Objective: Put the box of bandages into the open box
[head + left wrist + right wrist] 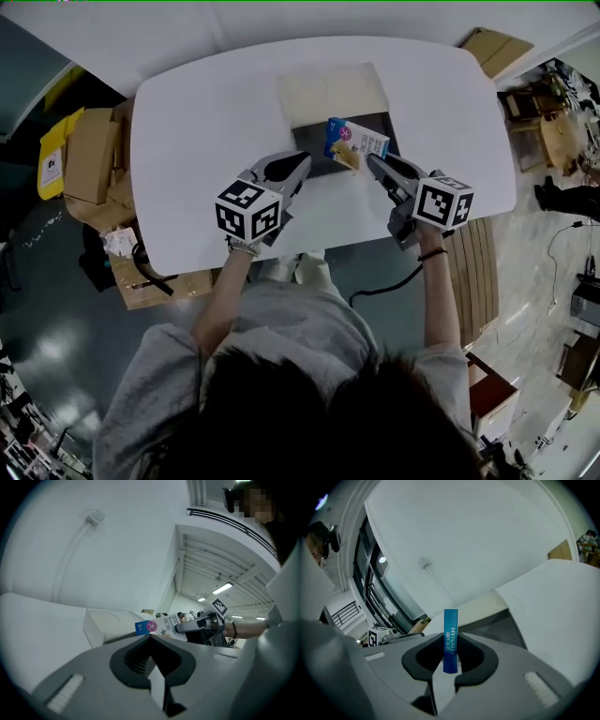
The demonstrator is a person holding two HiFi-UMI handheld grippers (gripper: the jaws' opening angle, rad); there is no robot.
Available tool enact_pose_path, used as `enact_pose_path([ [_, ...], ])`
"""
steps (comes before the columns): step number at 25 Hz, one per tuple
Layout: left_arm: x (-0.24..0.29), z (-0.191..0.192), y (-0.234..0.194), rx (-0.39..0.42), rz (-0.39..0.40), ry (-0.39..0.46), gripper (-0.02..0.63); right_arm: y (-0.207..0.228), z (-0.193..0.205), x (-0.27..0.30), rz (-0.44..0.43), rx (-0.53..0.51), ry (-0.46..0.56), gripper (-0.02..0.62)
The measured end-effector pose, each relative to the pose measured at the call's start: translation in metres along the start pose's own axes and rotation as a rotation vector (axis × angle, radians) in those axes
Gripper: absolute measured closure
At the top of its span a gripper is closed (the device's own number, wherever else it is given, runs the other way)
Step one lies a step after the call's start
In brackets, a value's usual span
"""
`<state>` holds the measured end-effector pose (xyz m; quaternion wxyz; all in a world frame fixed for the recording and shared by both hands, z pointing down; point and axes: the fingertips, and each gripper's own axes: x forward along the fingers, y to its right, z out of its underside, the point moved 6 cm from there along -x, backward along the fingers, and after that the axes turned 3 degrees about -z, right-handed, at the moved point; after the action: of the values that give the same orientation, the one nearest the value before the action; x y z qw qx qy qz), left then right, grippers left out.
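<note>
Bandage box [357,141] clamped in right gripper [368,160] | over open box [308,142], unreleased | left gripper [302,162] closed, empty

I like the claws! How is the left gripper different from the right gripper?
The right gripper pinches the blue bandage box; the left gripper is shut on nothing. The right gripper reaches over the open box's right side, the left gripper its left. Both carry a marker cube.

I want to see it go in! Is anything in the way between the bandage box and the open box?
Nothing visible. The right claw holds the blue-and-white cardboard bandage box just over the open white box, whose dark floor looks bare. The shut left claw sits at its left side.
</note>
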<state>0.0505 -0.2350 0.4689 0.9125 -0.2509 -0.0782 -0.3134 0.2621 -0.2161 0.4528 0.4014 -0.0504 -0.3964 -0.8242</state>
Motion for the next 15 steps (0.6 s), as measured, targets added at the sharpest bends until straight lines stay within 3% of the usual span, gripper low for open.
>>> enact_pose_path([
  [15,0.017,0.016,-0.005,-0.046,-0.033,-0.027,0.612,0.031,-0.006,0.039,-0.085,0.109,-0.243,0.505],
])
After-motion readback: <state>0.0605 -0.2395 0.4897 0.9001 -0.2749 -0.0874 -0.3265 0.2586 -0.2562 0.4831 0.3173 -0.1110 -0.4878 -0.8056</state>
